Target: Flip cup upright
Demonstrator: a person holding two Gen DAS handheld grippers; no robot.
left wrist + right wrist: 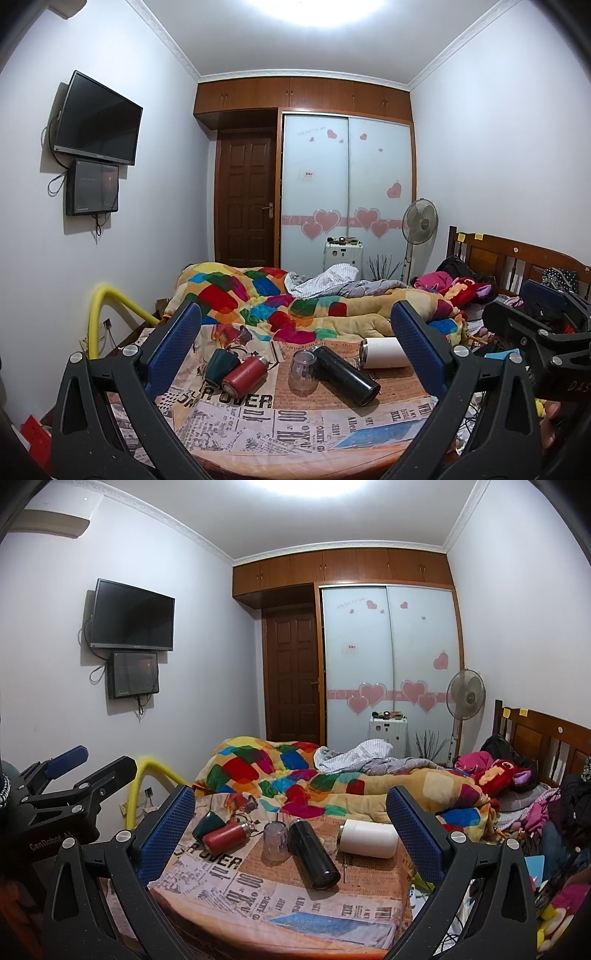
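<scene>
Cups and flasks lay scattered on a newspaper-print cloth (258, 417) covering the counter (295, 946) at the foot of a bed, with both grippers held above the near edge and neither touching anything. Furthest left, a dark green cup (218, 363) (207, 824) lay tipped on its side, touching a red flask (245, 374) (224, 836) that also lay flat just beside it. Near the middle, a clear plastic cup (303, 371) (275, 842) stood mouth-down on the cloth, close against a long black flask (345, 373) (313, 853) lying on its side. To the right, a white tumbler (384, 352) (367, 838) lay flat, apart from the black flask.

The left gripper (295, 354) had its blue-padded fingers (173, 349) spread wide, with nothing between them. The right gripper (291, 834) was likewise spread wide and empty, its blue pads (415, 836) framing the row of vessels. From each wrist view the other gripper showed at the frame's edge.

Behind the counter, a patchwork blanket (258, 295) in bright colours was heaped on the bed. On the left wall hung a dark television (98, 118) above a smaller screen (92, 187). A wardrobe (347, 192) with frosted sliding doors and pink hearts filled the far wall, and a pedestal fan (420, 221) stood to its right.
</scene>
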